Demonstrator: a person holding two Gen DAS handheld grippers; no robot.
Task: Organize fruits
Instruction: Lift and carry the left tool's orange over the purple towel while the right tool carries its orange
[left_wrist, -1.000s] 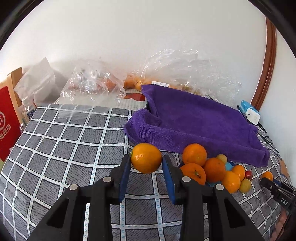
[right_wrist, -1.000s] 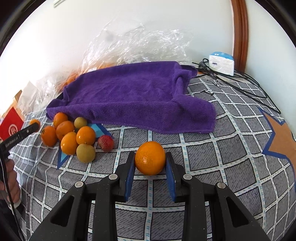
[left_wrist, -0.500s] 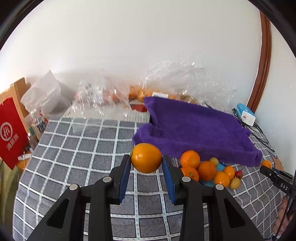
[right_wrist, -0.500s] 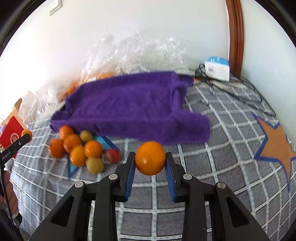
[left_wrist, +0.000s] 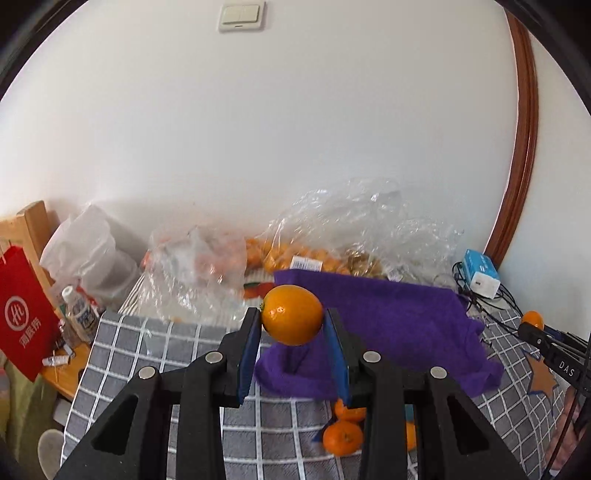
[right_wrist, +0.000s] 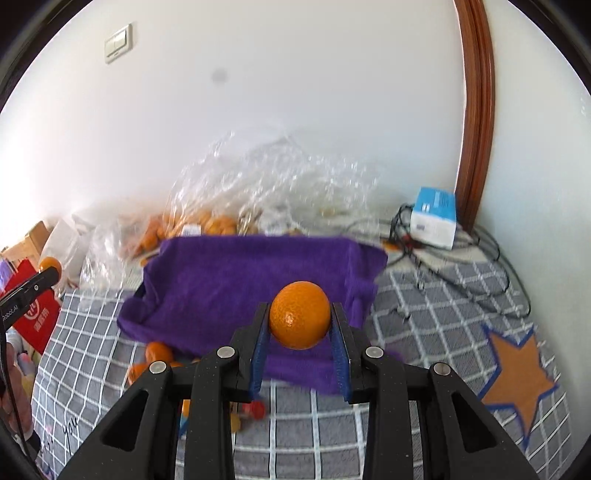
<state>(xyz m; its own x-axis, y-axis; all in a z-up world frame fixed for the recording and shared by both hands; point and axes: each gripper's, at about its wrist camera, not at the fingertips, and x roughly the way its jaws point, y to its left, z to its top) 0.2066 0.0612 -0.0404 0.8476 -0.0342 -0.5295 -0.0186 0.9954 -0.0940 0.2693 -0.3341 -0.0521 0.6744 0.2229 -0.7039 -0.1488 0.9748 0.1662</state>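
Observation:
My left gripper (left_wrist: 292, 334) is shut on an orange (left_wrist: 292, 314) and holds it high above the checked cloth, in front of the purple towel (left_wrist: 388, 321). My right gripper (right_wrist: 300, 338) is shut on another orange (right_wrist: 299, 320), raised over the near edge of the purple towel (right_wrist: 251, 288). A pile of loose oranges (left_wrist: 343, 437) lies below the left gripper, partly hidden by its fingers. The pile also shows in the right wrist view (right_wrist: 159, 352), with a red fruit (right_wrist: 256, 409). The right gripper's orange shows at the far right of the left view (left_wrist: 532, 319).
Clear plastic bags with more oranges (left_wrist: 295, 258) lie against the wall behind the towel. A blue and white box (right_wrist: 434, 218) with cables sits at the back right. A red bag (left_wrist: 22, 325) and a small bottle (left_wrist: 79, 314) stand at the left table edge.
Both grippers have lifted up with their oranges, well above the table. The fruit pile has dropped low in both views and the wall now fills most of them.

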